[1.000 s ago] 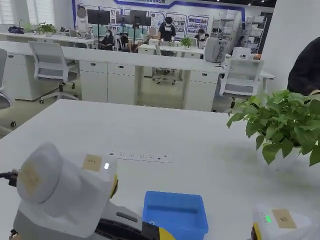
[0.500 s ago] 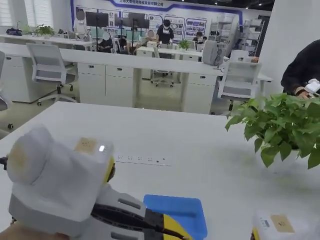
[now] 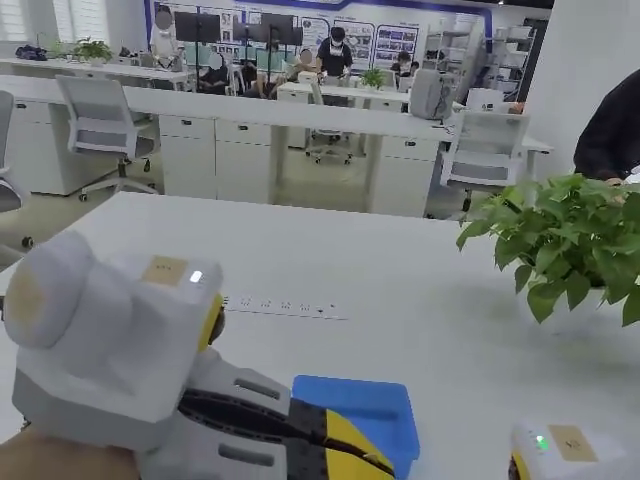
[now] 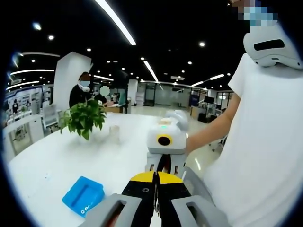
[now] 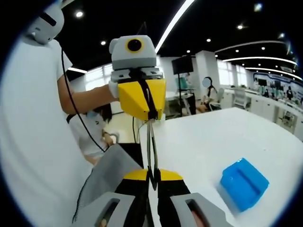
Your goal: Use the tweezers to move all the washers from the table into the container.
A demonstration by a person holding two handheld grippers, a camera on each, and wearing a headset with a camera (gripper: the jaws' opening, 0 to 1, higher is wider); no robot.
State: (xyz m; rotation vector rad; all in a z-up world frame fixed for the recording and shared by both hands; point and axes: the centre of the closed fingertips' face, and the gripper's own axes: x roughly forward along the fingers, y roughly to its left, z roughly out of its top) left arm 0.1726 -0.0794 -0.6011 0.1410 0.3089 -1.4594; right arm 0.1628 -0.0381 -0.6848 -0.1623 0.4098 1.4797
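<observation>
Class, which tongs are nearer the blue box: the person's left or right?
Left, it seems. In the head view the left tongs overlap the blue box at its near edge; the right tongs sit off to its right, apart. Both pinch the tweezers.

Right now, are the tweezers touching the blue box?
Apart. The right gripper view shows the tweezers up in the air, and bare white table lies between them and the blue box.

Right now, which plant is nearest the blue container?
The big leafy plant on this table, right side; the other plants stand on far desks.
</observation>
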